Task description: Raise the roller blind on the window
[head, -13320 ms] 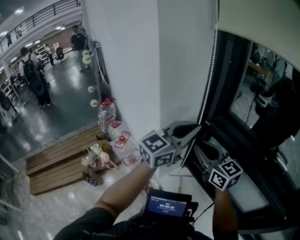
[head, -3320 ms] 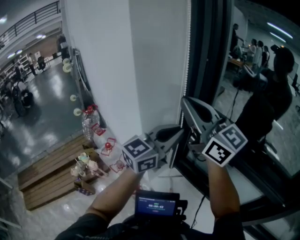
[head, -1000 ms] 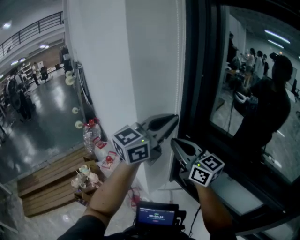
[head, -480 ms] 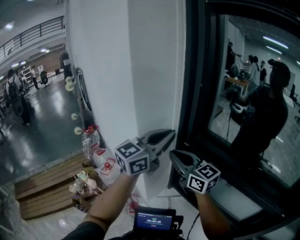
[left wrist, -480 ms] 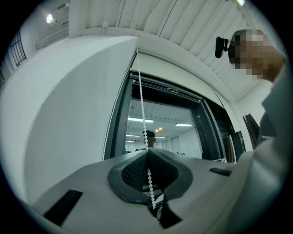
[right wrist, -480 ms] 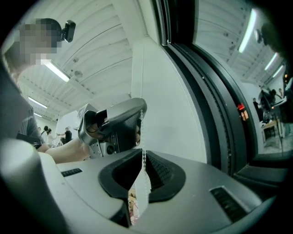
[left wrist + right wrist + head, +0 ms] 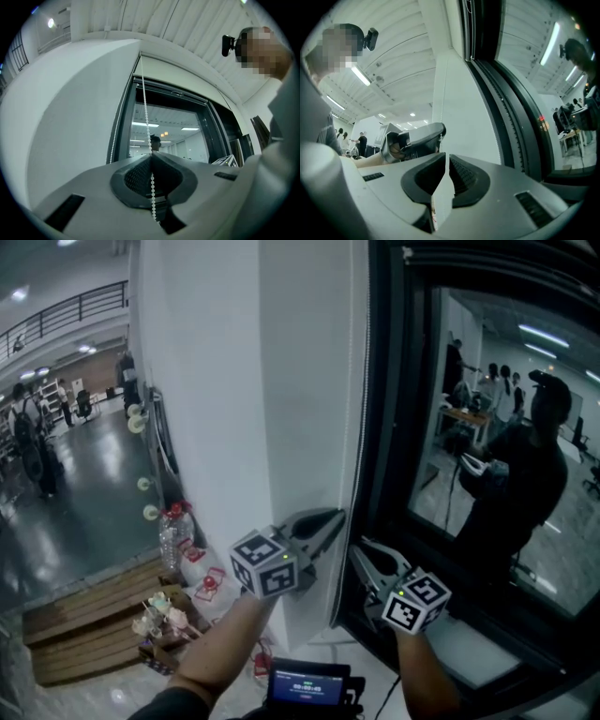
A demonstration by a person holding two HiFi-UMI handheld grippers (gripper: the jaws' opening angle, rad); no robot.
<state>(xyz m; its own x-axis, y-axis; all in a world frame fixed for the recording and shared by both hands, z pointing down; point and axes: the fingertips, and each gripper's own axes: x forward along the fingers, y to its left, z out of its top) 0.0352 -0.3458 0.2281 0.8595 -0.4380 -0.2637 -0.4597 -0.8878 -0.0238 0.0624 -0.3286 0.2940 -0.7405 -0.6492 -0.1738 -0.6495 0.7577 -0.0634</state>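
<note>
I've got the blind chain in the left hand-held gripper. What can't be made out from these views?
- How far up the blind is: the head view's upper edge cuts off the top of the window; it is too small to tell in the left gripper view.
- Chain loop below the left hand-held gripper: hidden by the gripper's own body in both views.

The bead chain (image 7: 146,117) has its low end hidden under the left gripper (image 7: 151,156), and the people (image 7: 26,442) down the hall (tiny, dim) can't be made out.
</note>
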